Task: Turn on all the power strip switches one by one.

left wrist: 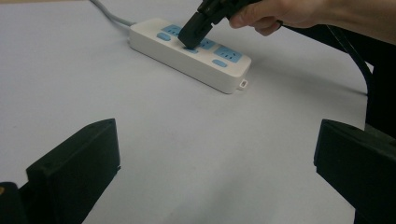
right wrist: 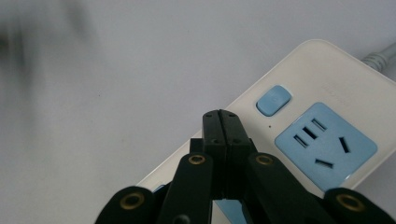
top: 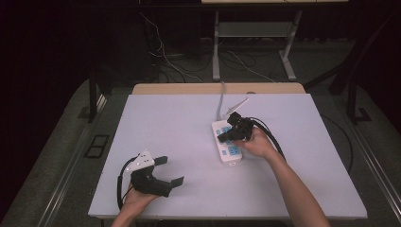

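Up close, right hand-held gripper (right wrist: 221, 122), jaws together, over power strip (right wrist: 322, 88) switch (right wrist: 273, 99).

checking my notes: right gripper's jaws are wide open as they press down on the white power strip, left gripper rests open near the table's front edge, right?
Not quite: the right gripper has its jaws shut together, tips down on the white power strip, as the right gripper view shows. The rest holds: the left gripper rests open near the table front edge.
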A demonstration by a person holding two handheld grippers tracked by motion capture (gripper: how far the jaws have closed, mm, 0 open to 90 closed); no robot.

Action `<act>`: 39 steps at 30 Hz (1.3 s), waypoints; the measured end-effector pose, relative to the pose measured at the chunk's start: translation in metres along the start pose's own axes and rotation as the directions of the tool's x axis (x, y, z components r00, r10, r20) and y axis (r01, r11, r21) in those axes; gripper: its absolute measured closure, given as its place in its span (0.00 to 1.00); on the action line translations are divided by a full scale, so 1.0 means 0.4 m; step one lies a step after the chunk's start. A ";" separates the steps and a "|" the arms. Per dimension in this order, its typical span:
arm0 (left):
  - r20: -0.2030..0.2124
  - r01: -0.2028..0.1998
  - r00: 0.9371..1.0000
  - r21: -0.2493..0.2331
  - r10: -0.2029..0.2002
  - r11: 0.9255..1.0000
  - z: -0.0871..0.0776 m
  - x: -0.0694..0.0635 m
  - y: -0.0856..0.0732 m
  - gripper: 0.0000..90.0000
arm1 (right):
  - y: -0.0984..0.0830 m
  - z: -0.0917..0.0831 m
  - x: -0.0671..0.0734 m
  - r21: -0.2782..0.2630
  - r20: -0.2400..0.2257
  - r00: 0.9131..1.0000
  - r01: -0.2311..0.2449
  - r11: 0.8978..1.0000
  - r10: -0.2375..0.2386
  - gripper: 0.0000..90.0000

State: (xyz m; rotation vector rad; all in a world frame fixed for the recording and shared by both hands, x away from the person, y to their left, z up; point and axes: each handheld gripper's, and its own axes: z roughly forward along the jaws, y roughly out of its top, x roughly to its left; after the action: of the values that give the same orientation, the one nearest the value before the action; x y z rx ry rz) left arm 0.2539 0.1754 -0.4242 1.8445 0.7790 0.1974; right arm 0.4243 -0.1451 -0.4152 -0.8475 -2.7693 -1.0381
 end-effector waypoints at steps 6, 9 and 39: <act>0.001 0.003 1.000 0.000 -0.003 1.000 0.000 -0.003 0.000 0.00 | -0.001 0.002 0.005 -0.001 0.017 1.000 0.009 1.000 -0.009 1.00; 0.001 0.002 1.000 -0.001 -0.002 1.000 0.000 -0.005 0.000 0.00 | -0.001 0.002 0.005 0.003 0.019 1.000 0.008 1.000 -0.008 1.00; 0.003 0.005 1.000 0.006 -0.005 1.000 0.005 0.006 -0.001 0.00 | 0.005 -0.014 0.005 -0.026 0.013 1.000 0.025 0.999 -0.025 1.00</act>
State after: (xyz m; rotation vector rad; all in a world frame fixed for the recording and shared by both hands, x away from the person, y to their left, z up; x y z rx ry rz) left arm 0.2569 0.1753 -0.4259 1.8482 0.7829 0.1885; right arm 0.4229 -0.1464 -0.4092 -0.8271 -2.7900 -1.0787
